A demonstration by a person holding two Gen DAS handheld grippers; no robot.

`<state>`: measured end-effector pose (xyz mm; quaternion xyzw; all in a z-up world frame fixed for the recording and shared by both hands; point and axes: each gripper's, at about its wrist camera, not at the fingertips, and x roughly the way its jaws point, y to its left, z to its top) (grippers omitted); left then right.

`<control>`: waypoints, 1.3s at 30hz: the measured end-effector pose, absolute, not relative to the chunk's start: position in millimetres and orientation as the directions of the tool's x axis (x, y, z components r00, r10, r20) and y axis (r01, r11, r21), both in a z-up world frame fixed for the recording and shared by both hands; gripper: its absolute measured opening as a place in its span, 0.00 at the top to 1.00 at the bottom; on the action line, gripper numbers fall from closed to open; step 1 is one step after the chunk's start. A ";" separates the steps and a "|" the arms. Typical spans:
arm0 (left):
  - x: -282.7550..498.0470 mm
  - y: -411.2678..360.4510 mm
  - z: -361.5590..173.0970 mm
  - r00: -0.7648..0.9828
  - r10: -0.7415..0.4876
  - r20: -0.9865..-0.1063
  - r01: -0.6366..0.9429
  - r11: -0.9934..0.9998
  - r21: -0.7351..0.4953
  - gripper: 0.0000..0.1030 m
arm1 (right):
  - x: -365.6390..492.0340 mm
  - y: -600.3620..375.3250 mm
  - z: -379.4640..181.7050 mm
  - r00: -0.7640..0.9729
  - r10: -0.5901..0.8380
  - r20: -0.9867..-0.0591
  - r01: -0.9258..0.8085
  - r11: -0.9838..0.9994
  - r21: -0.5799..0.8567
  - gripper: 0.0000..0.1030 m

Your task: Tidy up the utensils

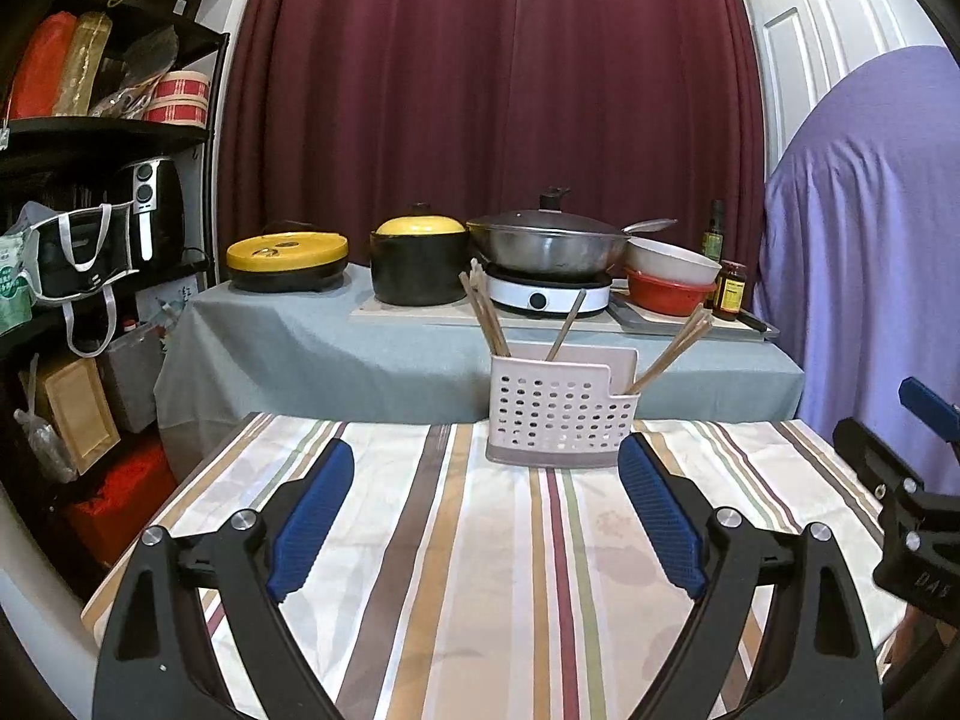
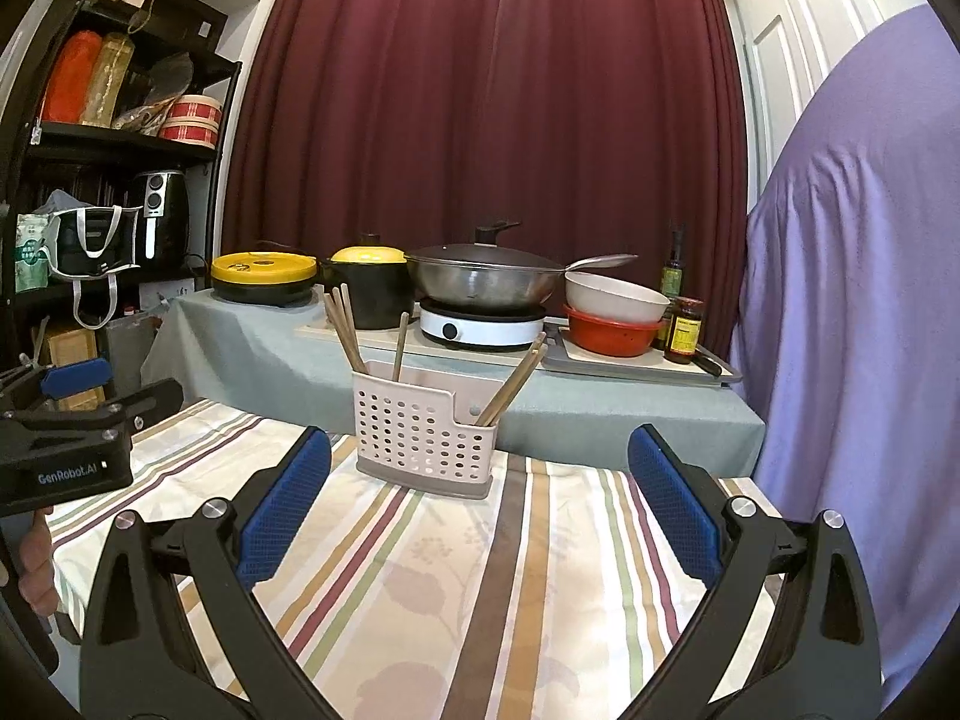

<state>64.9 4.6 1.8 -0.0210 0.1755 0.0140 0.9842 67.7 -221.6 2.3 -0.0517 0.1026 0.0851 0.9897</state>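
On the striped tablecloth [image 2: 456, 588], toward its far edge, stood a pale perforated utensil caddy [image 2: 423, 438] holding every utensil in sight: a bundle of chopsticks [image 2: 343, 324] leaning left at the back, a single handle [image 2: 399, 345] near the middle, and another pair of chopsticks [image 2: 513, 384] leaning right in the low front pocket. No loose utensil lay on the cloth, which would fit either a sorted caddy or one waiting to be re-sorted between compartments. The left gripper [image 1: 486, 486] and right gripper [image 2: 480, 474] both hovered short of the caddy, jaws spread wide and holding nothing. Any reach into it would, I judge, go best from above, closing on one bundle near its upper end while the other gripper steadied the light caddy against tipping. Readable writing was scarce: "GenRobot.AI" on the left gripper's body in the right wrist view; the jar labels [image 2: 683, 336] behind were too small to read.
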 end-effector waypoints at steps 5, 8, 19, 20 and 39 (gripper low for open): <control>58.0 9.9 -0.2 0.938 0.025 -0.345 -0.044 0.998 -0.047 0.15 | 65.0 -222.6 2.3 0.964 0.161 -0.212 -0.181 0.980 -0.077 0.06; 54.5 9.7 1.1 0.941 0.025 -0.339 -0.043 0.998 -0.047 0.15 | 64.2 -221.7 3.1 0.964 0.164 -0.211 -0.184 0.980 -0.077 0.06; 47.5 9.8 2.9 0.945 0.014 -0.328 -0.033 0.998 -0.054 0.15 | 55.5 -220.7 5.9 0.967 0.165 -0.193 -0.182 0.980 -0.078 0.06; 47.1 10.0 3.1 0.945 0.013 -0.328 -0.033 0.998 -0.055 0.15 | 55.3 -220.9 6.5 0.968 0.164 -0.192 -0.181 0.980 -0.078 0.06; 46.7 8.7 2.6 0.944 0.013 -0.330 -0.034 0.998 -0.056 0.15 | 53.4 -223.0 7.1 0.968 0.162 -0.189 -0.179 0.981 -0.074 0.06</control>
